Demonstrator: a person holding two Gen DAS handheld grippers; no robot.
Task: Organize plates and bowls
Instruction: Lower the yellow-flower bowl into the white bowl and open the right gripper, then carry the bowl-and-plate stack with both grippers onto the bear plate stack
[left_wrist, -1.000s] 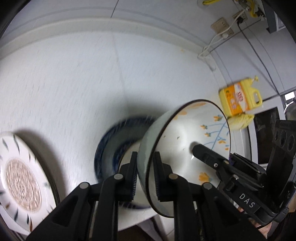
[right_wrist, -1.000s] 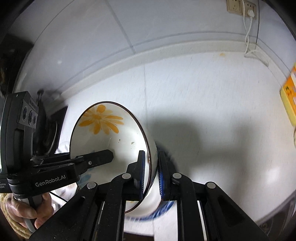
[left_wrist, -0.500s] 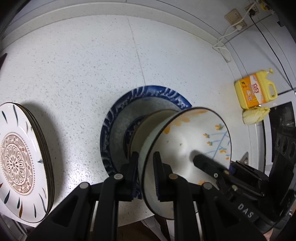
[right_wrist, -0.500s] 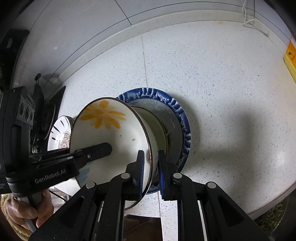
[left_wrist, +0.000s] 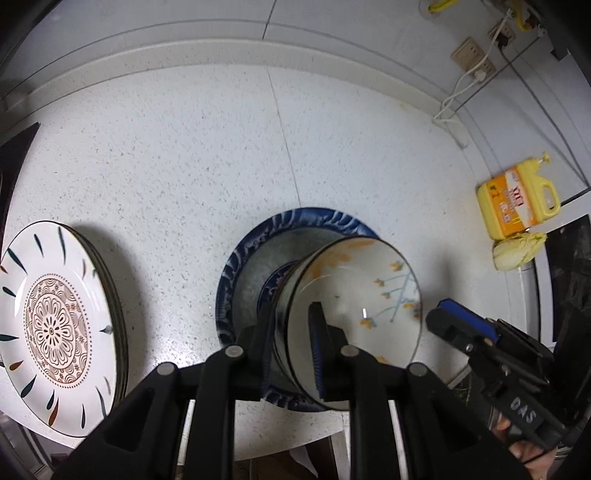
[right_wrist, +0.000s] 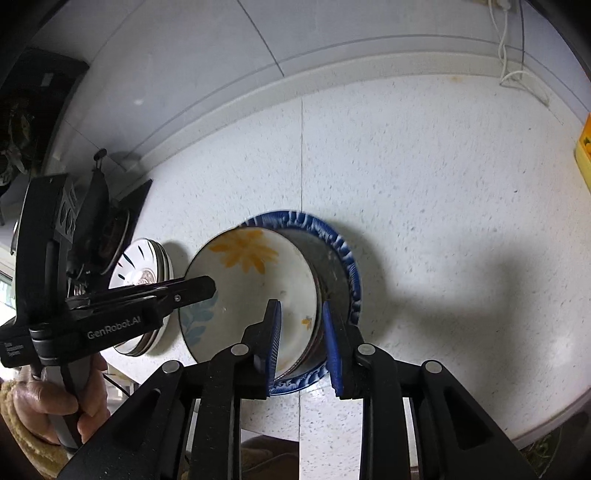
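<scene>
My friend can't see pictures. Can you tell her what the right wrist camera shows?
The right gripper, its jaws opening, straddles the rim of a white bowl with orange flowers sitting on a blue-rimmed plate. The left gripper reaches in from the left over a speckled white counter.

Right claw (right_wrist: 301, 345) opening astride bowl (right_wrist: 251, 291) rim, on blue plate (right_wrist: 345, 258)

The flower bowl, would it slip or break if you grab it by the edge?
Probably slippery: the flower bowl looks glazed and shiny, and the grippers meet only its thin rim. Likely fragile too, since it looks like ceramic. It sits on a blue plate, so it seems steady, but a hard push might slide or chip it.
</scene>
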